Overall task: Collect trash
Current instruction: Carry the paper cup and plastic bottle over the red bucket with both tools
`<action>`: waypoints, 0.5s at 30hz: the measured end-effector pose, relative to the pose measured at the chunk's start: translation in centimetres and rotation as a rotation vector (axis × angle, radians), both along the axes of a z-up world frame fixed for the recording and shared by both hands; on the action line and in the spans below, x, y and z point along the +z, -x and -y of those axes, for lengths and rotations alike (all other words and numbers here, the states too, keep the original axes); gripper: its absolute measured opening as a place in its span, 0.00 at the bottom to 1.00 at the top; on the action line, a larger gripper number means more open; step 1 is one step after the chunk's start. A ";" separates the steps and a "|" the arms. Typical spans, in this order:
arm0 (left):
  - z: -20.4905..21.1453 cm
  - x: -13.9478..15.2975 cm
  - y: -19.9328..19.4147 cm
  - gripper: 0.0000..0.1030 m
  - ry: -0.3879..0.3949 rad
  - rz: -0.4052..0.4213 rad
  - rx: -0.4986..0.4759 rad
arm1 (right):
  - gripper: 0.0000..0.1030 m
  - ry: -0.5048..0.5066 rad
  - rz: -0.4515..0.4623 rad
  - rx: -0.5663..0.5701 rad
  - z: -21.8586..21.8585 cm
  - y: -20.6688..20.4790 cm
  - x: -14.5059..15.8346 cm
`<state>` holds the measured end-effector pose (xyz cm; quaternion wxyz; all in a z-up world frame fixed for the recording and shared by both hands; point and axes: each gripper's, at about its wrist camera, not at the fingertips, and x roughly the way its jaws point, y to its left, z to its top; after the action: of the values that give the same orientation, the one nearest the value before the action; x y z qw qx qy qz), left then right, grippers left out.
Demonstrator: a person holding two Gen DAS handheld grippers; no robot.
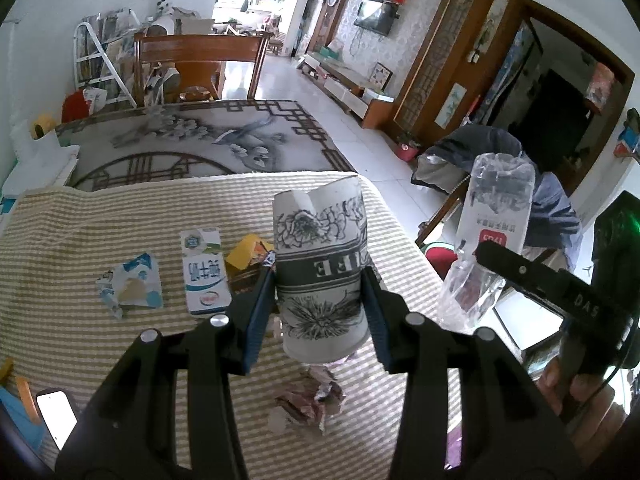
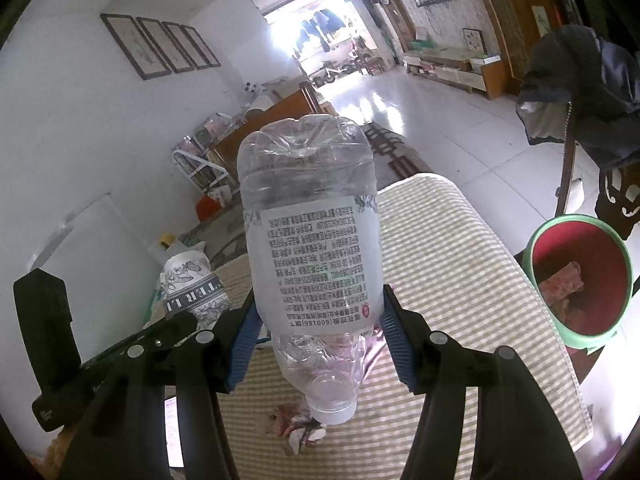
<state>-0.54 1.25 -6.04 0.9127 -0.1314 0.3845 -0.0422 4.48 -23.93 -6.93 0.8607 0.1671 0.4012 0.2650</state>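
Left wrist view is showing, from left to right, a torn blue-and-white wrapper (image 1: pixel 130 285) lying flat on the striped cloth of the tabletop (image 1: pixel 80 240), a flattened milk carton (image 1: pixel 203 271) lying just beside it, and a yellow box (image 1: pixel 248 254) sitting next to the carton. The left tongs (image 1: pixel 318 304) are pinching a paper cup (image 1: pixel 322 268) printed with black flowers, holding it upside down above the cloth, with its inside hidden from this view. Crumpled pink paper (image 1: pixel 310 398) is lying on the cloth below the cup. Further right, the right tongs (image 1: pixel 486 258) are gripping a clear plastic bottle (image 1: pixel 494 216). Right wrist view is showing the paper cup (image 2: pixel 192 286) at the left, held by the left tongs (image 2: pixel 182 322). In the middle, the right tongs (image 2: pixel 320 332) are squeezing the plastic bottle (image 2: pixel 314 248) at its label, cap end down and base up; the bottle is looking empty. At the far right, a green-rimmed red bin (image 2: pixel 580 280) is standing past the tabletop's edge, holding a crumpled pink wad (image 2: pixel 560 284).
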 end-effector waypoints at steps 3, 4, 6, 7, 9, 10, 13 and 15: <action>1.1 0.0 -0.1 0.41 -0.009 0.000 0.003 | 0.54 -0.001 -0.003 0.004 0.9 -0.4 0.0; 1.5 0.0 -0.2 0.41 -0.011 -0.001 0.005 | 0.54 0.000 -0.003 0.005 1.1 -0.6 0.1; 2.3 0.0 -0.4 0.41 -0.013 -0.005 0.007 | 0.54 0.010 -0.002 0.009 1.7 -1.0 0.1; 2.7 -0.1 -0.5 0.41 -0.013 -0.007 0.007 | 0.54 0.013 -0.004 0.010 2.0 -1.1 0.0; 3.6 0.0 -0.8 0.41 -0.016 -0.009 0.011 | 0.54 0.007 -0.013 0.009 2.6 -1.6 -0.2; 4.0 0.0 -0.9 0.41 -0.018 -0.007 0.013 | 0.54 0.002 -0.016 0.009 3.1 -1.9 -0.2; 4.9 0.1 -1.2 0.41 -0.023 -0.004 0.021 | 0.54 0.001 -0.013 0.018 3.6 -2.5 -0.1; 5.5 0.2 -1.6 0.41 -0.024 -0.003 0.027 | 0.54 0.000 -0.016 0.030 4.3 -3.1 -0.1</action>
<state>1.09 -4.28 -5.85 0.9142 -0.1257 0.3845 -0.0250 7.59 -28.19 -7.04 0.8533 0.1632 0.4107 0.2766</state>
